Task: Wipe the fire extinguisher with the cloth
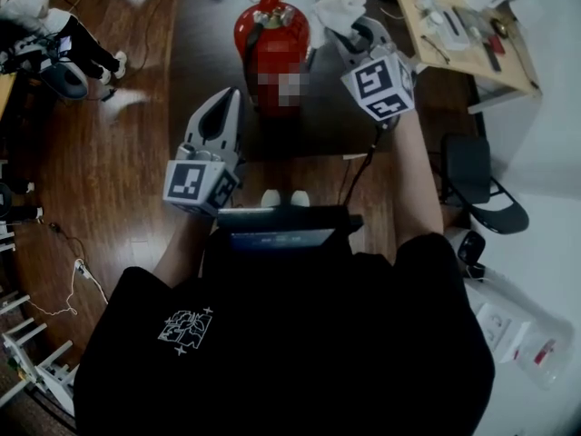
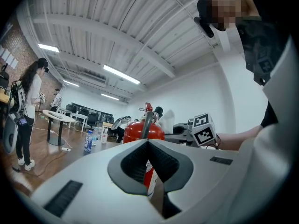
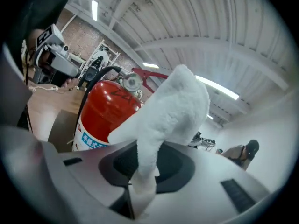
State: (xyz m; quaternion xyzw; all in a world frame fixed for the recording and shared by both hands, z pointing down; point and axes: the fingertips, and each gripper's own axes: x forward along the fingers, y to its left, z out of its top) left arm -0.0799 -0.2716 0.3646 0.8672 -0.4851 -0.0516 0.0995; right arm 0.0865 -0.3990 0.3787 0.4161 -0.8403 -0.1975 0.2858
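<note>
Overhead, a wooden floor (image 1: 109, 162) and a desk (image 1: 454, 57). Red fire extinguisher (image 1: 272, 48), black-hosed, stands upright on a dark surface (image 1: 204, 57). Left gripper (image 1: 224, 98): jaws together, empty. Right gripper (image 1: 360, 36): clamped on white cloth (image 1: 340, 5) beside the extinguisher's head.

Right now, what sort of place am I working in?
Probably an open-plan office or lab workspace: a wood floor, tables and chairs across the room, ceiling strip lights, and a workbench strewn with tools.
</note>
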